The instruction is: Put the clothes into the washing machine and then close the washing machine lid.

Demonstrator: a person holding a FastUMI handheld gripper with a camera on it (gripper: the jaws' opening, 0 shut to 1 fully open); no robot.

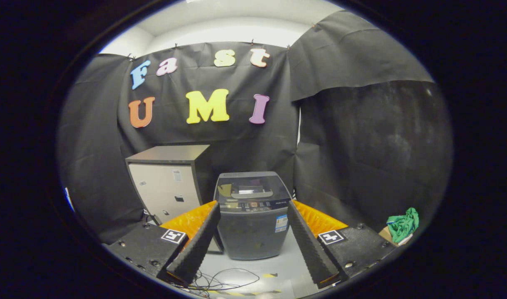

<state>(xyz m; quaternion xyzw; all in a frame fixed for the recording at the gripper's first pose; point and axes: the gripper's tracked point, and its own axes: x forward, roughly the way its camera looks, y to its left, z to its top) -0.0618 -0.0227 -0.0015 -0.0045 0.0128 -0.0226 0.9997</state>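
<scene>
gripper (253, 232) up front, its two fingers (197, 245) spread wide apart with nothing between them but air. each finger carries one square marker tag on its block, so two tags in all. down on the pale floor (286, 265) just under the fingertips, a loose tangle of thin cables (220, 280), and a couple of striped tape marks (270, 275) beside them.

straight ahead, beyond the fingers and framed in the gap between them, one washer (252, 216), a dark top-loader standing on the floor. its lid (249, 187) lies flat and closed, a control strip running along the front edge and one sticker on the front panel.

off to the right, well apart from the washer, one bundle of green clothes (402, 224) sits on a cardboard box (388, 236) near the right finger's block. it is not in the washer.

just left of the washer and a little further back, one cabinet (170, 187), dark top, pale front, a few small stickers on it, taller than the washer.

behind everything, black cloth (361, 145) hangs as the back wall.
</scene>
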